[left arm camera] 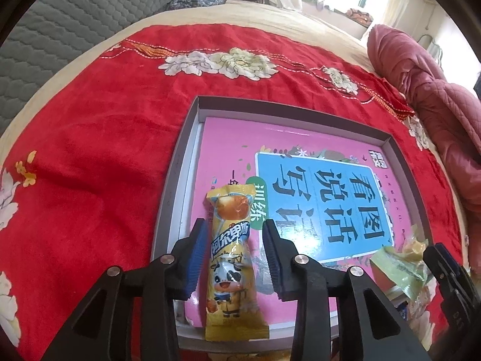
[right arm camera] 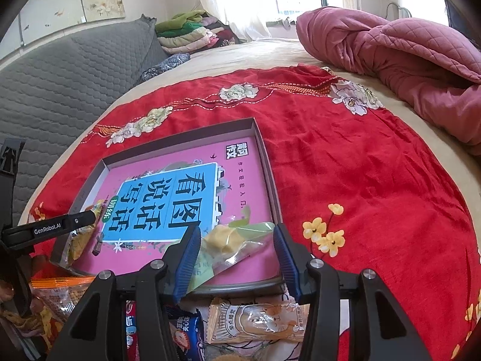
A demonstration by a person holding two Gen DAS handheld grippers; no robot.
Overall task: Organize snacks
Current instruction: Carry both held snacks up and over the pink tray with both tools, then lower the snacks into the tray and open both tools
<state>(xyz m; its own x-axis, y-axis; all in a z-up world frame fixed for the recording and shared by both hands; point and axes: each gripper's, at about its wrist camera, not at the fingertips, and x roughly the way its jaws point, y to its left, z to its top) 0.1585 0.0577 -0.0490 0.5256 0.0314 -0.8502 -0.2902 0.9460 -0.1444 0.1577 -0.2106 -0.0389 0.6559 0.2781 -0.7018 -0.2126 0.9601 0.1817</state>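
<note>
The left tool is standing wide, its blue pads flanking the yellow candy pack without pressing it; the left pad is lying just beside the wrapper while the right pad is standing clearly apart. That pack is lying lengthwise on the pink book inside the shallow grey box, its near end overhanging the box's front rim. It is looking light and crinkly, a glossy film sleeve (probably slippery under the ribbed pads), so taking hold across the filled middle, around the cartoon cow, is looking safer than pinching a flat sealed end.

The right tool is also standing wide, its pads framing the green-wrapped pastry that is resting at the box's near right corner. The wrapper is loose and soft, and the yellow cake inside is likely crumbly, so a gentle squeeze on the bulk, not the trailing film, seems wise.

More packets are lying below the right tool on the bed, among them a pale biscuit packet and a blue packet, all resting on the red floral cloth.
</note>
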